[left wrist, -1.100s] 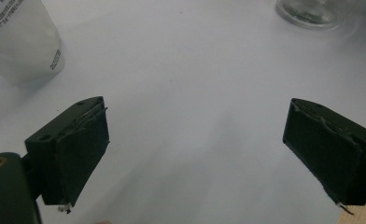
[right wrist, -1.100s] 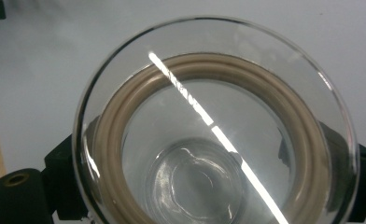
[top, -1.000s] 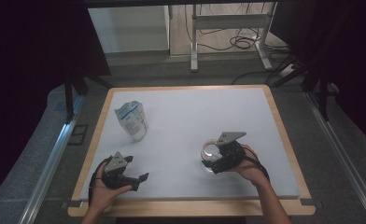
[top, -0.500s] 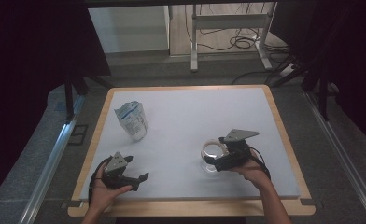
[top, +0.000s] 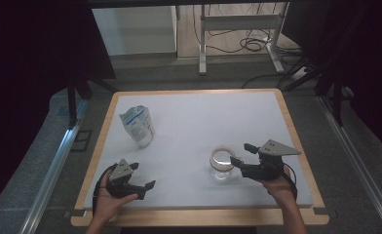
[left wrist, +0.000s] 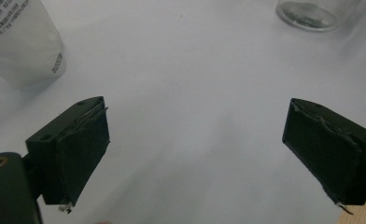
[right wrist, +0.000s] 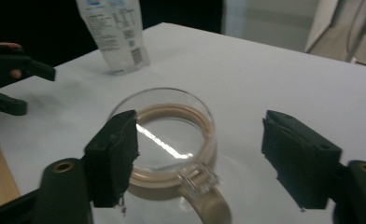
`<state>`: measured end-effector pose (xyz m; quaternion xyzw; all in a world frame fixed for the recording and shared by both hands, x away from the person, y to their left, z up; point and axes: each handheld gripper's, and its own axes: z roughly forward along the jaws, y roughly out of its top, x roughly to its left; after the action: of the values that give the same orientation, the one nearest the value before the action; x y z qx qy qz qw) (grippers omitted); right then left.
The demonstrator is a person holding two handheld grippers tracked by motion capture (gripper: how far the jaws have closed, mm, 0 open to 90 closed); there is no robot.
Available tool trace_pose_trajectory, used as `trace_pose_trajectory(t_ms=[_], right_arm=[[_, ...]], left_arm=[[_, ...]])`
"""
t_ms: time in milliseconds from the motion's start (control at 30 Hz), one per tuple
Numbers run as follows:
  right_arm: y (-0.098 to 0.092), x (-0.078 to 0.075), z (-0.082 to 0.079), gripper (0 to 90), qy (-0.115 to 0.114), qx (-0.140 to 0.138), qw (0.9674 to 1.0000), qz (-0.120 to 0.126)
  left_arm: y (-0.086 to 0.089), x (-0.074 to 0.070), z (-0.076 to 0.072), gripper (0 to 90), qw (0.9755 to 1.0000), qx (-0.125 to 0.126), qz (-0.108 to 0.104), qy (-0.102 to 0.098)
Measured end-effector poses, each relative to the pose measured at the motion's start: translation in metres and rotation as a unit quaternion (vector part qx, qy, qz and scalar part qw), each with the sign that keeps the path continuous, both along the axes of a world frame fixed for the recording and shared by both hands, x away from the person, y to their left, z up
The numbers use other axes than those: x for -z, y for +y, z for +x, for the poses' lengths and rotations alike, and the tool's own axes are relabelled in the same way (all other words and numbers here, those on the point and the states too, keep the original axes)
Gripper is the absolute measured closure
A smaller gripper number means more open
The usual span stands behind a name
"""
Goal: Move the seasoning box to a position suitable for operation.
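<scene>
**A:** What do you have from the high view?

**B:** I see a clear glass mug with a tan band round its rim point(top: 222, 163) on the white table top point(top: 199, 117), near the front right. My right gripper point(top: 241, 157) sits just beside it, pointing at it. Its jaws have just been closing, yet they stand apart and grip nothing. My left gripper point(top: 143, 176) rests at the front left, released. A white and blue printed pouch point(top: 138, 125) stands upright, well apart from the mug.

**A:** And the left gripper view?

**B:** Both black jaws spread wide over bare table. The pouch point(left wrist: 22, 42) is at the upper left, with small print and a barcode I cannot read. The mug's base point(left wrist: 312, 11) is at the top right.

**A:** The right gripper view?

**B:** The mug point(right wrist: 169, 140) is right in front of the open jaws, handle towards me. The pouch point(right wrist: 113, 32) behind shows a table of print, too small to read.
</scene>
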<state>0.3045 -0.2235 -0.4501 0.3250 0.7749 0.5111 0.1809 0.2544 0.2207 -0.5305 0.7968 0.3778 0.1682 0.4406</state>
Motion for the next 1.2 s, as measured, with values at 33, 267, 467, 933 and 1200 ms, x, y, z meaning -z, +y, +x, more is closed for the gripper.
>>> trace_pose_trajectory(t_ms=[33, 267, 467, 933, 1200], right_arm=[[-0.002, 0.000, 0.000, 33.0, 0.004, 0.008, 1.0000, -0.001], [-0.009, 0.001, -0.002, 46.1, 0.011, 0.022, 0.9997, 0.000], [-0.014, 0.003, -0.004, 67.9, 0.019, 0.031, 0.9993, -0.006], [-0.012, -0.004, -0.008, 89.8, 0.024, 0.012, 0.9993, -0.027], [-0.008, -0.004, -0.007, 89.9, 0.025, 0.006, 0.9991, -0.033]], left_arm=[[0.000, 0.000, 0.000, 8.2, 1.0000, -0.001, -0.001, -0.001], [-0.001, 0.000, 0.000, 8.9, 1.0000, 0.002, -0.002, 0.000], [-0.002, 0.000, 0.000, 8.9, 1.0000, 0.003, 0.000, 0.000], [-0.004, 0.002, 0.000, 8.9, 1.0000, 0.005, 0.006, 0.003], [-0.003, 0.001, -0.001, 8.9, 1.0000, 0.002, 0.005, 0.001]])
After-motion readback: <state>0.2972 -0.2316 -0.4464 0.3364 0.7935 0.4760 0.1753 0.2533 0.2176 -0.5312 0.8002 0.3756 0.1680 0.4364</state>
